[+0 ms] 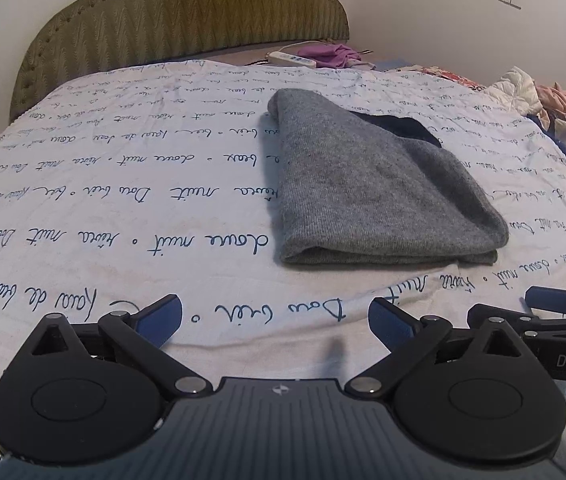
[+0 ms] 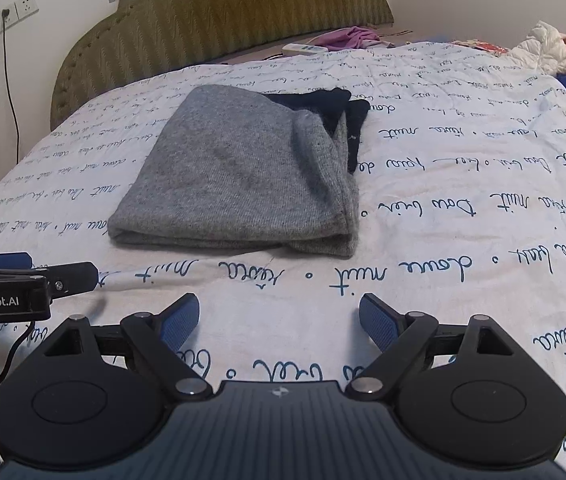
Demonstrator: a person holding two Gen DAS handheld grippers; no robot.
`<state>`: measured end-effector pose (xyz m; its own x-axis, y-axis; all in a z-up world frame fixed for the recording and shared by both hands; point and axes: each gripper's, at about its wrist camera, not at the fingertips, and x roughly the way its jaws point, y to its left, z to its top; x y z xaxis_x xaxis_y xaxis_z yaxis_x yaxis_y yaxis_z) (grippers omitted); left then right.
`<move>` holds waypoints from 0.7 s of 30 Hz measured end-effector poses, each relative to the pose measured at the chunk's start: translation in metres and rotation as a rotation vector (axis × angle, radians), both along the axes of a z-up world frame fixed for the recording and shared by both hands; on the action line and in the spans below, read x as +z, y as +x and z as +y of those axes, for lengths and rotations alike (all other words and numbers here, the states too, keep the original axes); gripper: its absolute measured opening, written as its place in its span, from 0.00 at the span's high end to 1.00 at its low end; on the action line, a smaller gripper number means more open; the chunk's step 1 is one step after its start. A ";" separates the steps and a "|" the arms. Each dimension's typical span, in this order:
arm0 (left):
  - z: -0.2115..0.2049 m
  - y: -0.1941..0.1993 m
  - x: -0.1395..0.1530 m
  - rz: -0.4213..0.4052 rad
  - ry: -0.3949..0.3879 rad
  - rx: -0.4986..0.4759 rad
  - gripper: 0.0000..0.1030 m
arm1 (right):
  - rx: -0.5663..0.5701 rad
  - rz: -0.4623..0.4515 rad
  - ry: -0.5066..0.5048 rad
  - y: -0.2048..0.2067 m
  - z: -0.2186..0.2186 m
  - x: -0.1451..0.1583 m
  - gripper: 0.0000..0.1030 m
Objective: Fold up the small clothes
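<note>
Left wrist: left gripper [image 1: 275,320] gaped wide, empty, over white script-printed bedsheet [image 1: 123,200]; folded grey knitted garment [image 1: 379,184] lay ahead | Right wrist: right gripper [image 2: 279,320] spread wide, empty; grey garment [image 2: 243,176] overlapped dark cloth [image 2: 343,116].

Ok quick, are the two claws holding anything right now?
Left claw: open, holding nothing.
Right claw: open, holding nothing; the grey folded garment lies untouched ahead.
</note>
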<state>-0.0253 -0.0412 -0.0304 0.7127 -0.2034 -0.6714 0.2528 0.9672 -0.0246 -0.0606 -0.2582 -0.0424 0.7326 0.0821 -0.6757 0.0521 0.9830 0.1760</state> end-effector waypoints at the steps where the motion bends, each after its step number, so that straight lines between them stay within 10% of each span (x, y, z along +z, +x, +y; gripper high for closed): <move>1: 0.000 -0.002 0.000 -0.002 0.002 0.003 0.02 | -0.001 0.001 -0.003 -0.001 0.001 0.000 0.15; 21: 0.007 -0.016 -0.003 0.009 0.015 0.057 0.02 | -0.005 0.004 -0.027 -0.013 0.006 0.000 0.14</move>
